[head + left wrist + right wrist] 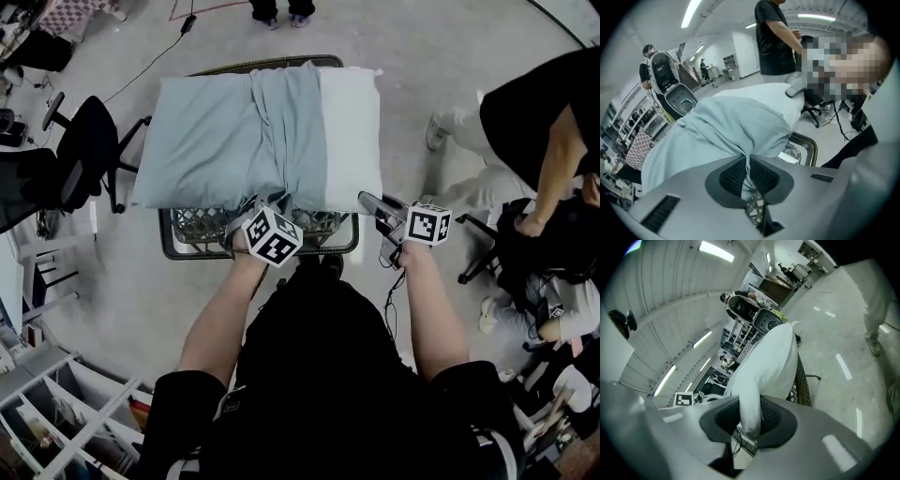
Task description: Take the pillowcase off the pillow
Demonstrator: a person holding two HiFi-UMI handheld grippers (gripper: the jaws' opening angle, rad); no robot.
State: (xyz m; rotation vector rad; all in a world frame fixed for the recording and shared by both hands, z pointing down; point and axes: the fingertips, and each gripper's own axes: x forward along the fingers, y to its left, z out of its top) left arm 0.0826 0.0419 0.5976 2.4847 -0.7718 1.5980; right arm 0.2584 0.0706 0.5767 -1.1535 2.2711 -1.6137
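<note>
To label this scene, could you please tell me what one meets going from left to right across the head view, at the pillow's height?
Chair → pillowcase → pillow → bystander.

A dark woven basket [202, 227] stands before me on the grey floor [450, 47]. A black office chair [89, 145] is on my left, and a person in a black top [539, 103] on my right. A black cable [150, 64] trails across the floor, and white shelving [66, 412] sits at my lower left.
</note>
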